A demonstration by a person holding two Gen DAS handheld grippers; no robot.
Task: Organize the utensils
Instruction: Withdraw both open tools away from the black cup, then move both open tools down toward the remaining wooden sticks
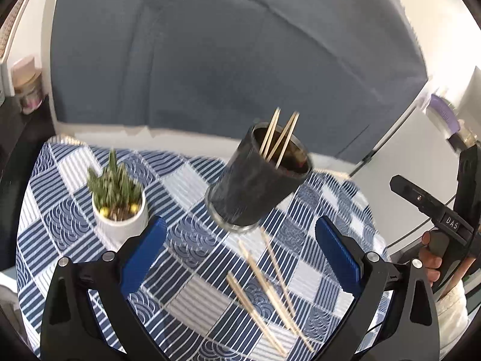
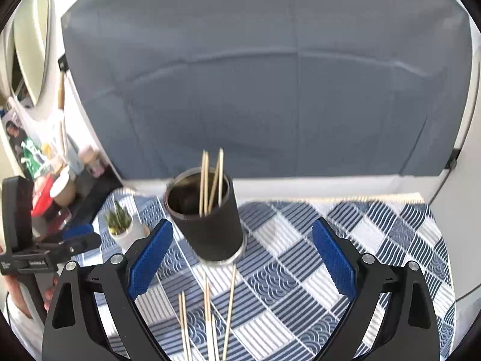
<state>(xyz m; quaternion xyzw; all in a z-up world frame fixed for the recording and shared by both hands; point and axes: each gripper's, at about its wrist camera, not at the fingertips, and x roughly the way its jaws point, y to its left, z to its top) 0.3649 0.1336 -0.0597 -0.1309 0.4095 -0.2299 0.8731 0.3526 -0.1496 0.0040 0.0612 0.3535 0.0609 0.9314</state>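
Observation:
A black cup (image 1: 258, 180) with several wooden chopsticks (image 1: 279, 135) standing in it sits on the blue patterned tablecloth (image 1: 186, 240). It also shows in the right wrist view (image 2: 207, 219) with its chopsticks (image 2: 210, 180). More loose chopsticks (image 1: 267, 282) lie on the cloth in front of the cup, and they show in the right wrist view (image 2: 207, 316) too. My left gripper (image 1: 240, 249) is open and empty, just short of the cup. My right gripper (image 2: 242, 258) is open and empty, with the cup ahead between its pads.
A small potted plant in a white pot (image 1: 118, 198) stands left of the cup; it also shows in the right wrist view (image 2: 123, 225). A grey sofa (image 1: 225, 60) is behind the table. Jars and clutter (image 2: 57, 186) fill a dark shelf at left.

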